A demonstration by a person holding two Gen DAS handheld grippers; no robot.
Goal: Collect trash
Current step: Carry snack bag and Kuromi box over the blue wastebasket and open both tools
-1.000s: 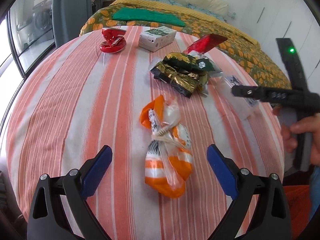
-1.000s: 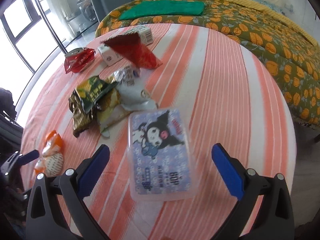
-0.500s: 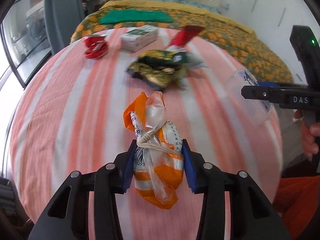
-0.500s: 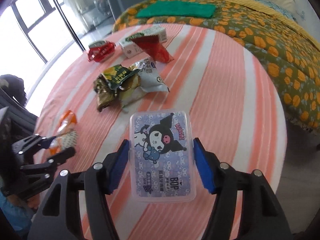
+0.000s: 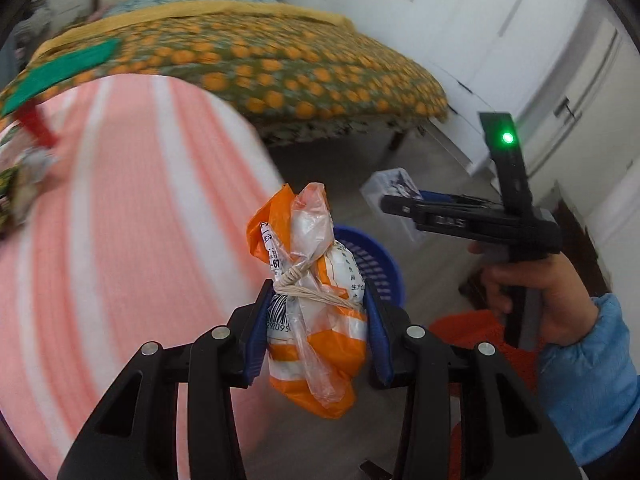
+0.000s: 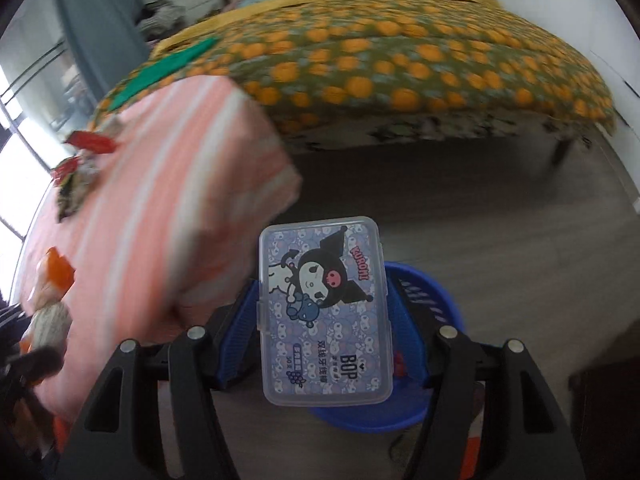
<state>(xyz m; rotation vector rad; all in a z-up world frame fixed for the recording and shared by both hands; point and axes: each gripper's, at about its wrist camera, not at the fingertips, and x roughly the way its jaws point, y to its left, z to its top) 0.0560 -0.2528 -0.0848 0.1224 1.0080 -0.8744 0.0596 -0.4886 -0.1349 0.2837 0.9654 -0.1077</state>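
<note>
My left gripper (image 5: pixel 316 320) is shut on an orange and white plastic bag (image 5: pixel 314 312) tied with string and holds it in the air past the table's edge. My right gripper (image 6: pixel 324 320) is shut on a clear plastic box (image 6: pixel 324 312) with a cartoon print, above a blue basket (image 6: pixel 432 360) on the floor. The right gripper also shows in the left wrist view (image 5: pixel 404 204), with the box (image 5: pixel 390 184) in it. The blue basket (image 5: pixel 376 268) sits just behind the bag. The bag shows at the left of the right wrist view (image 6: pixel 48 300).
The table with the pink striped cloth (image 5: pixel 120 220) lies to the left, with wrappers (image 5: pixel 20 176) at its far side. A bed with an orange-patterned cover (image 6: pixel 400 60) stands behind. White cupboards (image 5: pixel 520 20) line the right wall. Grey floor (image 6: pixel 500 220) lies between.
Both grippers closed on their items, lifted them off the table and swung right, off the table's edge, over the floor and the blue basket.
</note>
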